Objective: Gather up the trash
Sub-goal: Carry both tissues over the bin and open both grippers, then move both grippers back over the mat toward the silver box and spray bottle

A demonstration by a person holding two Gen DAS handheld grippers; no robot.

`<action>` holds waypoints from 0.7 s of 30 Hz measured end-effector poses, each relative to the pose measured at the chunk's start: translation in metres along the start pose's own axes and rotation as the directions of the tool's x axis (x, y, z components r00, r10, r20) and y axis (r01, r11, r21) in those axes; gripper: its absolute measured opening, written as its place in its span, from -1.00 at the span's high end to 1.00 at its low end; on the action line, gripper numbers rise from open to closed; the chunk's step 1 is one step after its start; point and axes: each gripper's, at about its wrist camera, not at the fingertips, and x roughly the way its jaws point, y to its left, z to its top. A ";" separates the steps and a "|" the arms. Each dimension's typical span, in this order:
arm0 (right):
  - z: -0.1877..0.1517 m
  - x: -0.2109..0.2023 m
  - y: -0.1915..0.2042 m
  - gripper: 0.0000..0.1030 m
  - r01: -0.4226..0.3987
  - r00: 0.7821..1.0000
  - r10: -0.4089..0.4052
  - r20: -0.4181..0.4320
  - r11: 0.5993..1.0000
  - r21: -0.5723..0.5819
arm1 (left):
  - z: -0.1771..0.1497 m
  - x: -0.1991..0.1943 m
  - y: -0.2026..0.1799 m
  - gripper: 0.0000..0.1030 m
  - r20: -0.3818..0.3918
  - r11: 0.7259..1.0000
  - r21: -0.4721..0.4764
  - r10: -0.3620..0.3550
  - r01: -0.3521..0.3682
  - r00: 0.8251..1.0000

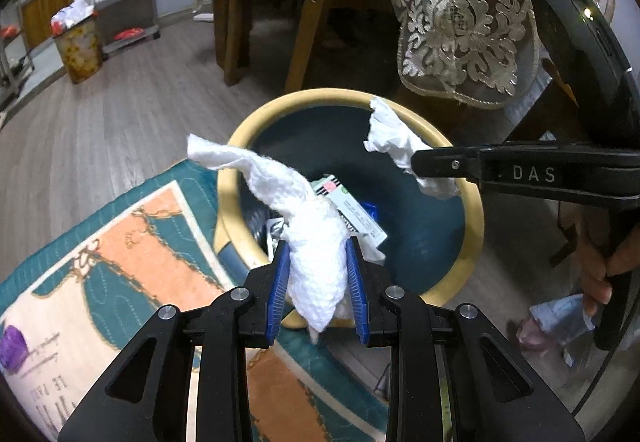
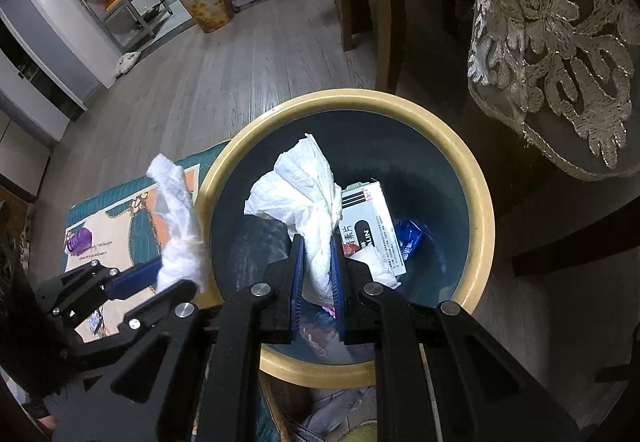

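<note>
- Left wrist view: the left tool (image 1: 318, 266) clamps a crumpled white paper towel (image 1: 312, 242) between its blue pads, held above the near rim of a round dark-teal trash bin with a cream rim (image 1: 474, 218).
- The towel's loose end trails up and to the left, over a teal and orange patterned floor mat (image 1: 120, 262).
- The right tool (image 1: 416, 166) enters from the right, pinching a thin white tissue (image 1: 394, 142) above the bin's far right rim.
- A white printed carton (image 1: 360, 218) lies inside the bin.
- Right wrist view: the right tool (image 2: 318, 266), nearly closed, grips the thin white tissue (image 2: 308, 186) directly over the bin's opening (image 2: 480, 202).
- The carton (image 2: 372, 218) and a blue wrapper (image 2: 408, 238) lie on the bin's bottom.
- The left tool (image 2: 160, 278) holds its towel (image 2: 178, 226) just outside the bin's left rim.
</note>
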 end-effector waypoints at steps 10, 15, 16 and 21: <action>0.006 -0.013 -0.009 0.48 0.006 0.996 -0.012 0.090 0.998 0.064 | 0.004 -0.012 -0.012 -0.22 0.148 0.999 0.031 -0.016 0.012 0.989; 0.008 -0.020 -0.012 -0.03 0.027 0.992 -0.038 0.120 0.996 0.089 | 0.005 -0.015 -0.010 -0.44 0.142 1.000 0.029 0.008 -0.012 0.990; 0.008 -0.020 -0.012 -0.10 0.027 0.992 -0.037 0.121 0.996 0.090 | 0.004 -0.016 -0.008 -0.47 0.142 1.000 0.024 0.013 -0.016 0.990; 0.011 -0.019 -0.002 -0.50 0.026 0.992 -0.036 0.123 0.997 0.078 | 0.002 -0.028 0.003 -0.54 0.139 0.999 0.012 0.038 -0.040 0.990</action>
